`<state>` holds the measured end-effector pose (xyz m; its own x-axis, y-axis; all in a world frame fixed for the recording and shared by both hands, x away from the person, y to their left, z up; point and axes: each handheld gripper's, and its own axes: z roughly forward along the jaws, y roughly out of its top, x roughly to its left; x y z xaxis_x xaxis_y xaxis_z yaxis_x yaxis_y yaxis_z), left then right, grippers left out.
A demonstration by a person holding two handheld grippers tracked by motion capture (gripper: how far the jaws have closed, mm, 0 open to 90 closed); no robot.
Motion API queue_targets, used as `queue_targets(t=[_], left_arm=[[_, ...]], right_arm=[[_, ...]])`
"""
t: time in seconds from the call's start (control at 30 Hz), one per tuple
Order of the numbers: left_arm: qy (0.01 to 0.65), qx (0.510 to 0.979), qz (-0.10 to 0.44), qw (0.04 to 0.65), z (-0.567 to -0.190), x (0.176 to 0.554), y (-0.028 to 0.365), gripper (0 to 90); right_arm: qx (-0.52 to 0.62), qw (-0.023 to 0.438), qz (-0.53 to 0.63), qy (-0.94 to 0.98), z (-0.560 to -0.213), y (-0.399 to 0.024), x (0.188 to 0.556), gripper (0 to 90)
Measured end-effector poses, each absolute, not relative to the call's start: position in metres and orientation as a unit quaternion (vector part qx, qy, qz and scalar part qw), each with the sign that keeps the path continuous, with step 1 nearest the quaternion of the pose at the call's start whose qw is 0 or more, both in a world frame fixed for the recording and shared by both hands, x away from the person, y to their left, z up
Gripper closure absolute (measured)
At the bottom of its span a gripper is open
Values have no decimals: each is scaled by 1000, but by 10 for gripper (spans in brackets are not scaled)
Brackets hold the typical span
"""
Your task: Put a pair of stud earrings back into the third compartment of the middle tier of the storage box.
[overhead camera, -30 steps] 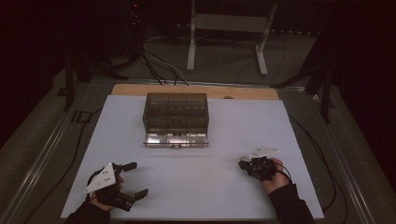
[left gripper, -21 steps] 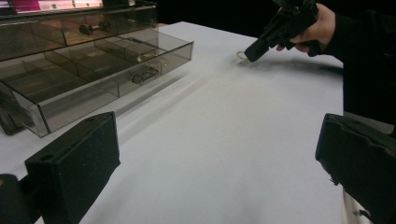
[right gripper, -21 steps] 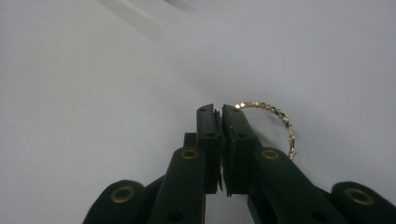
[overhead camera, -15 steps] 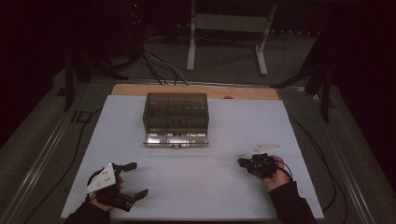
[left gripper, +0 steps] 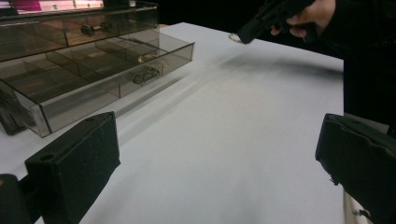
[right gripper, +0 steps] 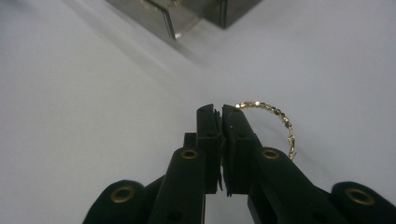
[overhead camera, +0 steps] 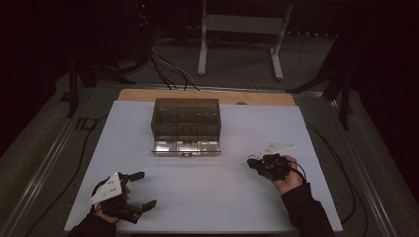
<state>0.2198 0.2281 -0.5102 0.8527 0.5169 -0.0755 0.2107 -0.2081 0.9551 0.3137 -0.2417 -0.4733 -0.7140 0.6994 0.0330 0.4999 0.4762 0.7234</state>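
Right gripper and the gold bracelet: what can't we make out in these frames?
- Right gripper view: the part of the gold bracelet inside the right gripper is hidden by its shut jaws.
- High view: the bracelet is too small and dark to pick out at the right gripper.
- Left gripper view: items in the open drawer of the clear organizer box are blurred behind tinted plastic.
- Left gripper: its jaws are cut by the frame edges.
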Motion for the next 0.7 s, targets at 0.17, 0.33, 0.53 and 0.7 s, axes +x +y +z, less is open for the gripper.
queue_targets(t=[0.17,0.33,0.53,0.7], left_arm=[[238,766,132,583,-510,220,228,7],[238,765,134,583,-509,219,229,7],[237,766,134,583,-510,219,229,7],[238,765,133,584,-510,219,229,7]], right_arm=[[342,136,380,848,-462,-233,320,869],[333,139,383,850,-453,-223,327,869],[322,140,384,854,-446,-211,334,868],[314,140,386,856,-441,-202,338,868]])
